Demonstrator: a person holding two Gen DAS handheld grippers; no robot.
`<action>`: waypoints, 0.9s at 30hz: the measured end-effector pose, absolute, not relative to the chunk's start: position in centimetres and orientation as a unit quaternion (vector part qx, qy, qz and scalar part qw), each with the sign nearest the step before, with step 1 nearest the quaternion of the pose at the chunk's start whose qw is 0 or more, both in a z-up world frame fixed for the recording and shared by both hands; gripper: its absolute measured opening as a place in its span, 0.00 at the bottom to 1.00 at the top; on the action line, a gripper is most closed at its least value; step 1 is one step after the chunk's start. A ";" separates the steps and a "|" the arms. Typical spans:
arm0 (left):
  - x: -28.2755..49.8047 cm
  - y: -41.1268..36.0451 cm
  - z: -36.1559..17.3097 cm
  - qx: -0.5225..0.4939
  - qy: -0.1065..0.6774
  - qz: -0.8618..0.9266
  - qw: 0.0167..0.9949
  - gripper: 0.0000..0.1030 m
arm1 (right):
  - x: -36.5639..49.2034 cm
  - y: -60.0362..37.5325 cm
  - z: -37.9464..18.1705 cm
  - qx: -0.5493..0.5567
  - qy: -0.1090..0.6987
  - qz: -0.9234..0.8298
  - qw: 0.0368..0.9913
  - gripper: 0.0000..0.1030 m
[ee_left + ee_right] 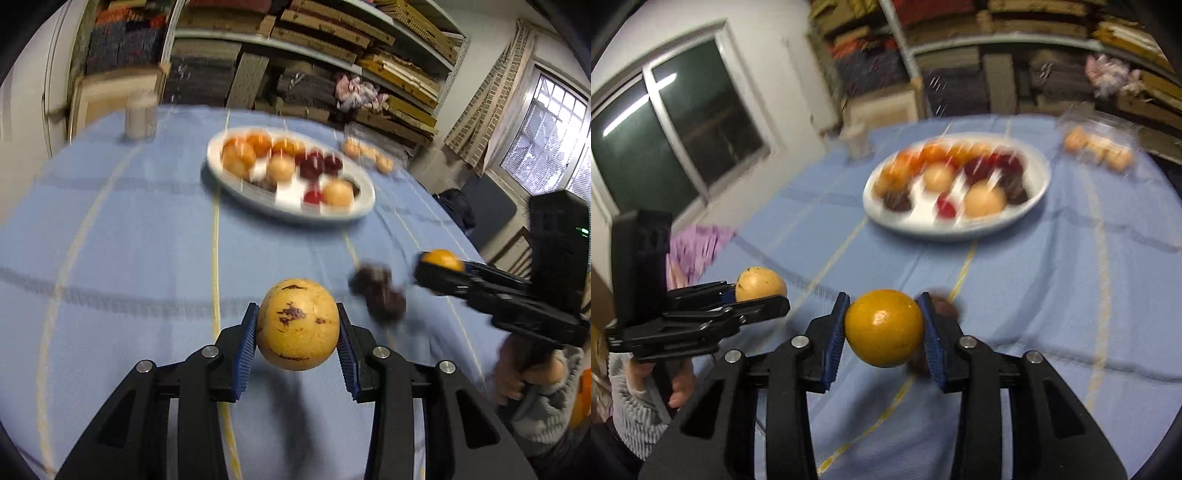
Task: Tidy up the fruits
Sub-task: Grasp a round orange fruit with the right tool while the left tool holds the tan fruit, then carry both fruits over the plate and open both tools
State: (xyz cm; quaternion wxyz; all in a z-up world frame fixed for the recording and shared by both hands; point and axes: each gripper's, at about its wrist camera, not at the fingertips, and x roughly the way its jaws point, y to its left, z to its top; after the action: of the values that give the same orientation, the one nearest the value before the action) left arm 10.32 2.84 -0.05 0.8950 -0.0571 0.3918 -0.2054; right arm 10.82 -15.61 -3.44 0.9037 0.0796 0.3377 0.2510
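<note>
My left gripper (298,325) is shut on a pale yellow fruit with dark spots (298,324), held above the blue tablecloth; it also shows in the right wrist view (760,285). My right gripper (884,332) is shut on an orange (884,333), also seen at the right of the left wrist view (442,260). A white oval plate (236,181) (1039,184) ahead holds several orange, pale and dark red fruits. A dark fruit cluster (378,291) lies on the cloth between the grippers.
A clear packet of small orange fruits (1099,147) (367,153) lies beyond the plate. A pale jar (140,114) stands at the table's far left. Shelves of stacked boards and cloth stand behind the table.
</note>
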 end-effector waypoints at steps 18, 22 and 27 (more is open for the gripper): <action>26.8 -4.4 -1.5 -0.005 0.393 -0.162 0.905 0.43 | 29.2 -17.7 -4.1 0.158 0.366 0.186 0.898 0.42; 25.7 -2.7 0.1 -0.032 0.349 -0.162 0.922 0.83 | 28.8 -19.4 -3.7 0.212 0.340 0.187 0.897 0.69; 23.2 0.3 2.6 -0.081 0.312 -0.153 0.934 0.96 | 24.7 -21.1 0.0 0.244 0.282 0.194 0.907 0.83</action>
State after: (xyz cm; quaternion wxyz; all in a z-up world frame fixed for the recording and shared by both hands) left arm 23.16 0.31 2.65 0.9340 -0.0815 0.3121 -0.1534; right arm 24.65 -21.13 -0.01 0.9073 0.2442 0.2820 0.1940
